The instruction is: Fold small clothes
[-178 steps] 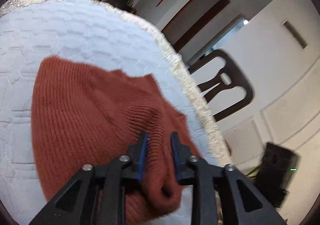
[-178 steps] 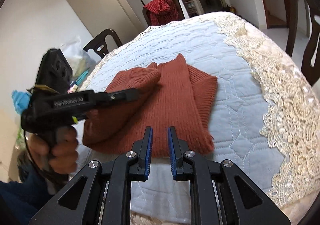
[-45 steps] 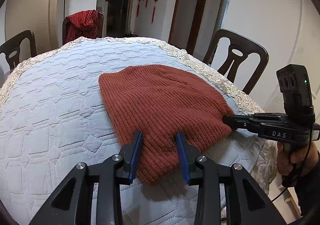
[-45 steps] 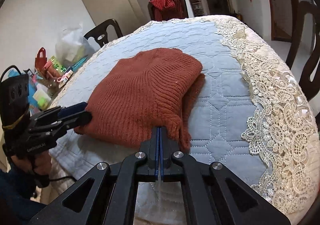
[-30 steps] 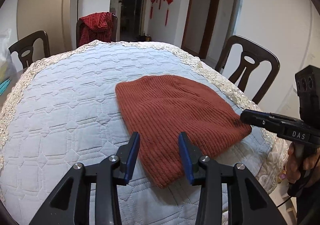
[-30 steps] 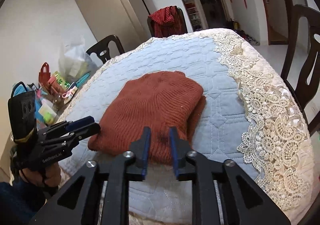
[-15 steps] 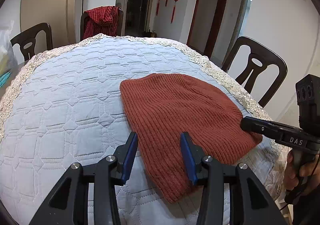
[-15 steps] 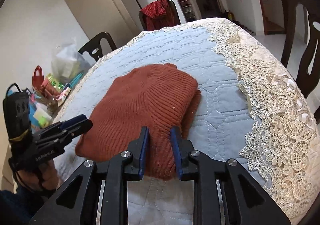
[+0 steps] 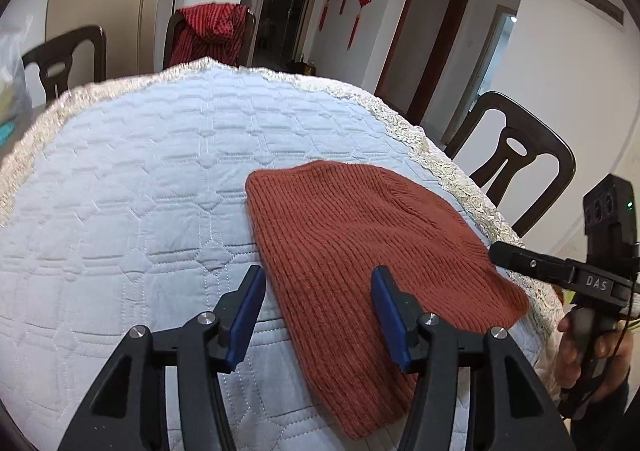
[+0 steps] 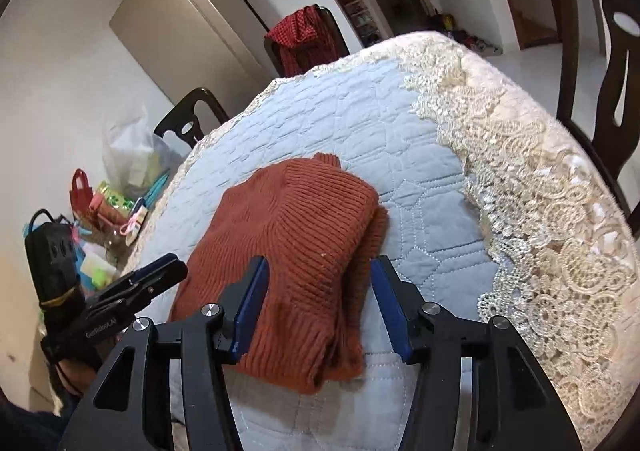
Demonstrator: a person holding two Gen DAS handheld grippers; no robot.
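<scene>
A rust-red knitted garment [image 9: 360, 251] lies folded flat on the quilted pale-blue tablecloth [image 9: 132, 179]. It also shows in the right wrist view [image 10: 296, 251], several layers thick at its near edge. My left gripper [image 9: 318, 303] is open and empty, held above the garment's near left edge. My right gripper [image 10: 320, 299] is open and empty, with its jaws either side of the garment's near end. Each gripper appears in the other's view: the right one [image 9: 516, 257] at the garment's right edge, the left one [image 10: 160, 275] at its left edge.
The tablecloth has a cream lace border [image 10: 540, 211]. Dark wooden chairs [image 9: 516, 155] stand around the table; one carries a red checked cloth [image 9: 212, 31]. Bags and small colourful items [image 10: 116, 195] sit beyond the table's left side.
The right gripper, shut on the garment's near edge 1.5 s ago, has let go and opened wide. The left gripper has opened wider and drawn back slightly. The garment lies still.
</scene>
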